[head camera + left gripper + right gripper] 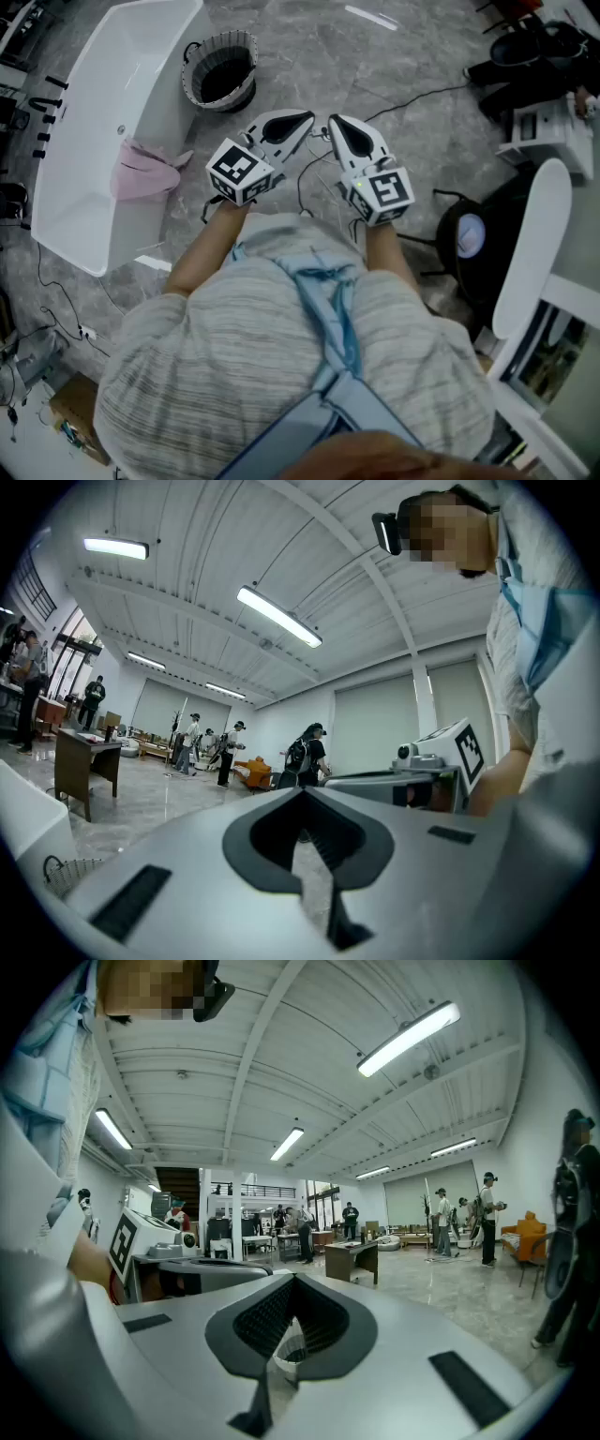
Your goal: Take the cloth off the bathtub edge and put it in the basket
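Observation:
A pink cloth (145,171) hangs over the near edge of the white bathtub (84,141) at the left of the head view. The round wire basket (221,73) stands on the floor beyond the tub's far corner. My left gripper (306,119) and right gripper (334,122) are held side by side in front of the person's chest, well right of the cloth, tips almost meeting. Both are shut with nothing between the jaws. The left gripper view shows its closed jaws (304,803) pointing level into a hall; the right gripper view shows the same for its own jaws (291,1286).
A white chair (534,244) and a round dark device (467,234) stand at the right, black gear (525,56) behind them. Cables (412,98) run over the grey floor. In the gripper views several people (305,757) and desks (352,1260) fill a large hall.

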The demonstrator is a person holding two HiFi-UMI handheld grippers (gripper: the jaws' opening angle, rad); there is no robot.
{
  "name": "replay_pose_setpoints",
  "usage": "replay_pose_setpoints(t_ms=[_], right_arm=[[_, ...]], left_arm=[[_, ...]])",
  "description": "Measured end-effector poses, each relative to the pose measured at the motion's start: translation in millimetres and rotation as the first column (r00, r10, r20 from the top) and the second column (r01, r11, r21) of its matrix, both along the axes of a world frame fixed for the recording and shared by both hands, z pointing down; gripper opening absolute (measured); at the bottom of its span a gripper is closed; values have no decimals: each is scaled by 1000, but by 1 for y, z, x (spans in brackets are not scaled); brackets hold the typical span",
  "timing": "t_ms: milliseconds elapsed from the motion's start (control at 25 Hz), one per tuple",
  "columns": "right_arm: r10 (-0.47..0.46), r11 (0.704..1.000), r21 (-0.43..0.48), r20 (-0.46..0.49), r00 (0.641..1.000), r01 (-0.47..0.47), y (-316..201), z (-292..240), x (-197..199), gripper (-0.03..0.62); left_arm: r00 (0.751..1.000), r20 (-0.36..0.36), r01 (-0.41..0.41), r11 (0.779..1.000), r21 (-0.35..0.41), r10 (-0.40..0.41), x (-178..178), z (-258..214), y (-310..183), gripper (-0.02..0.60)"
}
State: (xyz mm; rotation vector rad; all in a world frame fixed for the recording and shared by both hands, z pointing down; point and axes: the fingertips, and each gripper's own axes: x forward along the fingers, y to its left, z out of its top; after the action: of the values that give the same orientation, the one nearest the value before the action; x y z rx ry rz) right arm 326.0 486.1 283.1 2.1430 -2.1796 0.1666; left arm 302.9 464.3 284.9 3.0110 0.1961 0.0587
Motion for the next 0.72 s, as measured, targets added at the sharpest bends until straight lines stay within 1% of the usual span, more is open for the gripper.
replay_pose_setpoints(t_ms=[440,600,720], right_arm=[[26,1000,-15,19,999,-26,-2,9,6,3],[2,1000,-18,39,999,-2,1,11,6,3],[2,1000,3,22,1000,-3,2,9,5,3]], left_arm=[[1000,6,-27,1000,-10,27,10,5,-1,2],[999,7,-34,999,-16,34,14,5,2,2],[999,10,-36,999,-12,36,16,6,4,2]])
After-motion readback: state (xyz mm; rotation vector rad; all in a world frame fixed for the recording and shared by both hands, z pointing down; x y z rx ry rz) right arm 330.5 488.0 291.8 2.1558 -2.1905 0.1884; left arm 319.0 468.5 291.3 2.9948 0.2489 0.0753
